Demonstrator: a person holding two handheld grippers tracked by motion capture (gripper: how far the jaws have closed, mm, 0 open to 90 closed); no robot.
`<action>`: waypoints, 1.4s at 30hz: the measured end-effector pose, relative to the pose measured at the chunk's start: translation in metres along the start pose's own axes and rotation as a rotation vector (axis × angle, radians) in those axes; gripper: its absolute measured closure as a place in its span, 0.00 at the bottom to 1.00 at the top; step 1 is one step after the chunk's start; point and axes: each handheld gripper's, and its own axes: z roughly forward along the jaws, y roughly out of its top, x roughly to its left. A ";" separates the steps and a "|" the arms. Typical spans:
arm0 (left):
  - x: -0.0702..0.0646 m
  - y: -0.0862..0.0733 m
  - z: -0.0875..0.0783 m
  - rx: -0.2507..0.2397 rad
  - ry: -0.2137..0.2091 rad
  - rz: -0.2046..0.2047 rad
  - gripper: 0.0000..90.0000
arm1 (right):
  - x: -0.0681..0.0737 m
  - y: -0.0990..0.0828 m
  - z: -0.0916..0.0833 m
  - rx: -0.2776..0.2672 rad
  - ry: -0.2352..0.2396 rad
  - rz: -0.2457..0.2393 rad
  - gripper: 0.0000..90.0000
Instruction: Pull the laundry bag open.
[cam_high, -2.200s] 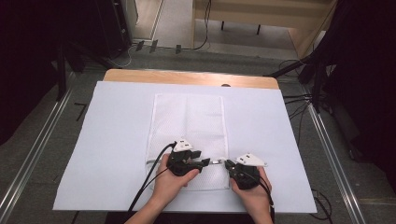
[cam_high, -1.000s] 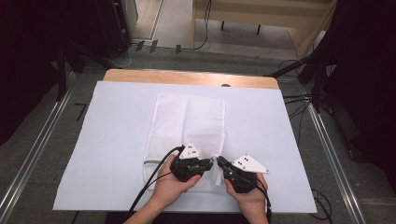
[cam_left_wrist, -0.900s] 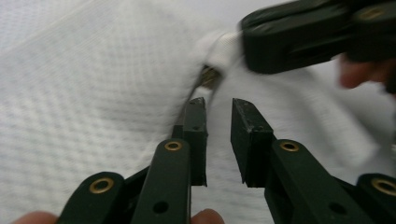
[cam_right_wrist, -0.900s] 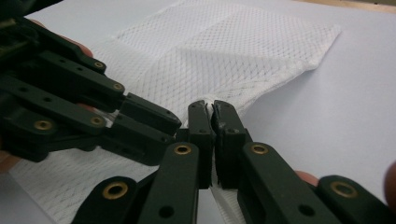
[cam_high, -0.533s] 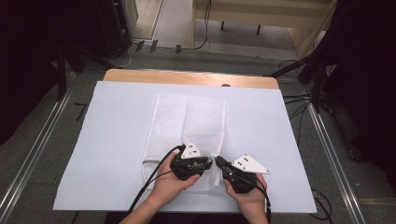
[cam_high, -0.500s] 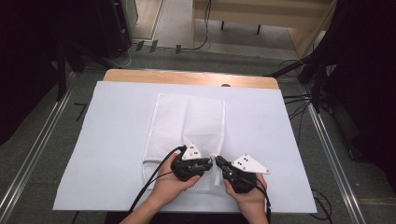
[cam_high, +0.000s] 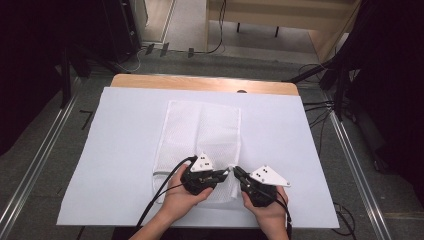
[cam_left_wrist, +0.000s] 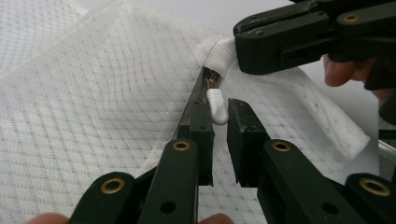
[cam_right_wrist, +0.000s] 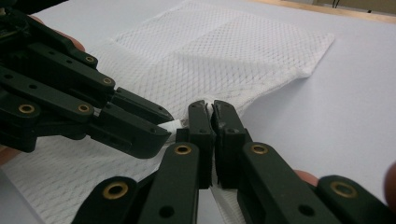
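Between the left gripper's (cam_left_wrist: 219, 140) closing jaws hangs the zip pull (cam_left_wrist: 216, 105), ungripped; right gripper (cam_right_wrist: 212, 122) clamps the bag's (cam_high: 200, 130) corner. Next: pinch, slide.

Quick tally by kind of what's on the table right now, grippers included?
Mesh bags: 1
Zip pulls: 1
White table covers: 1
Grippers: 2, left gripper and right gripper
Total: 5

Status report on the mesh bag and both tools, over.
Right tool shut on mesh bag corner. Left tool just closing around white zipper pull, pads not yet pressing. Nothing in the way.
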 end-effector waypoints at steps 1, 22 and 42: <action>0.000 0.000 0.000 0.009 0.003 0.000 0.91 | 0.000 0.000 0.000 -0.002 0.004 0.002 0.98; 0.001 -0.002 0.005 0.102 0.068 0.033 0.93 | 0.002 0.002 -0.002 0.034 -0.036 0.010 1.00; 0.020 -0.019 -0.019 0.117 0.064 -0.033 0.99 | -0.004 0.000 -0.001 0.046 -0.079 0.005 1.00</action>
